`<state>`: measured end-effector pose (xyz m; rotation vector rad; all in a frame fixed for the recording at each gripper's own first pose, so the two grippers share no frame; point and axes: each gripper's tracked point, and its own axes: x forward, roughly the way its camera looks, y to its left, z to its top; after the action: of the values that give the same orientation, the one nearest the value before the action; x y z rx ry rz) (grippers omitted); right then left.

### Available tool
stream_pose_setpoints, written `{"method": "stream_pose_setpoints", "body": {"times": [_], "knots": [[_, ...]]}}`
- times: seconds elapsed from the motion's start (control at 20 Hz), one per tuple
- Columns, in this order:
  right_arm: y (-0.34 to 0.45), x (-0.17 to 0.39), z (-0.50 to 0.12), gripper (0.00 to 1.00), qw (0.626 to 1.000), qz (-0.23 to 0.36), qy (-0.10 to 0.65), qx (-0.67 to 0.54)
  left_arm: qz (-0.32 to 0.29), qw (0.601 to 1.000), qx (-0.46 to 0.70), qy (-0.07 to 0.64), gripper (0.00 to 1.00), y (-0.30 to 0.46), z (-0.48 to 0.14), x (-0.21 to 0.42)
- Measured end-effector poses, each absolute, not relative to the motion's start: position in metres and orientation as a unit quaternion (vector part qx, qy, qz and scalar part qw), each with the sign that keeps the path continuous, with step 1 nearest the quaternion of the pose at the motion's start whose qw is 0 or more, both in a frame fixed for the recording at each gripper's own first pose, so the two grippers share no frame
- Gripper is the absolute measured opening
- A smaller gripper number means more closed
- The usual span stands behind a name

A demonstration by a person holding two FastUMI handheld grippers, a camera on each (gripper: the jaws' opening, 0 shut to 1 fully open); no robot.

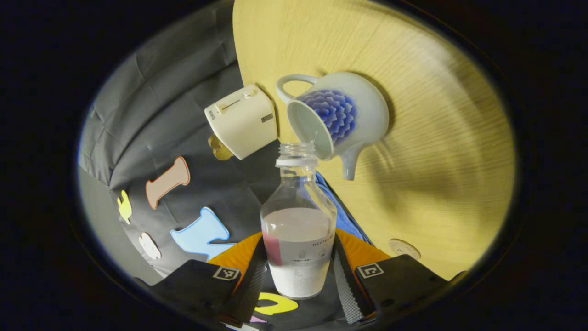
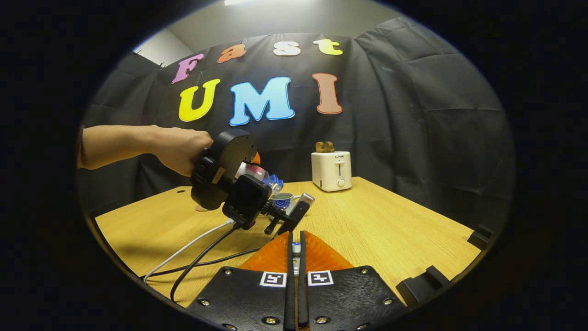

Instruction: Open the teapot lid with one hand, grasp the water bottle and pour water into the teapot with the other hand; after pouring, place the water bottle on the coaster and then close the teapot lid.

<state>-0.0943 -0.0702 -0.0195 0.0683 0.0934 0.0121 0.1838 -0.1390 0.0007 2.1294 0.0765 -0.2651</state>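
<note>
Wood table (image 2: 367, 230) in a black-draped booth. Your left gripper (image 1: 298, 271) has its fingers clamped on the water bottle (image 1: 298, 230), tilted, uncapped mouth at the open rim of the teapot (image 1: 337, 115). Coaster (image 1: 404, 248) lies on the table just beside that gripper. Your right gripper (image 2: 296, 257) is pinched on a small pale thing, possibly the lid, too hidden to tell. Toaster (image 2: 331, 171) stands behind the teapot.

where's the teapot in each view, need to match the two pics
Left gripper view: the teapot sits upper centre on the wooden table, lid off, just beyond the mouth of the water bottle.
Right gripper view: it is centre-left, mostly hidden behind the left gripper.
Shared landmark: the white toaster.
</note>
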Motion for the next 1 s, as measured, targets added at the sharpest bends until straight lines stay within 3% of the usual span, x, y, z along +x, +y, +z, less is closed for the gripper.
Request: {"method": "stream_pose_setpoints", "body": {"times": [0.45, 0.8, 1.0], "knots": [[-0.068, -0.092, -0.021, 0.03, 0.998, 0.009, 0.053, 0.029, -0.118, 0.497, 0.859, 0.031, 0.84, -0.136, -0.005, 0.187], [-0.060, -0.094, -0.009, 0.02, 0.999, 0.017, 0.040, 0.017, -0.144, 0.573, 0.806, 0.028, 0.84, -0.134, -0.027, 0.189], [-0.062, -0.092, 0.003, 0.02, 1.000, 0.011, 0.023, 0.002, -0.156, 0.647, 0.746, 0.013, 0.84, -0.132, -0.040, 0.180]]}}
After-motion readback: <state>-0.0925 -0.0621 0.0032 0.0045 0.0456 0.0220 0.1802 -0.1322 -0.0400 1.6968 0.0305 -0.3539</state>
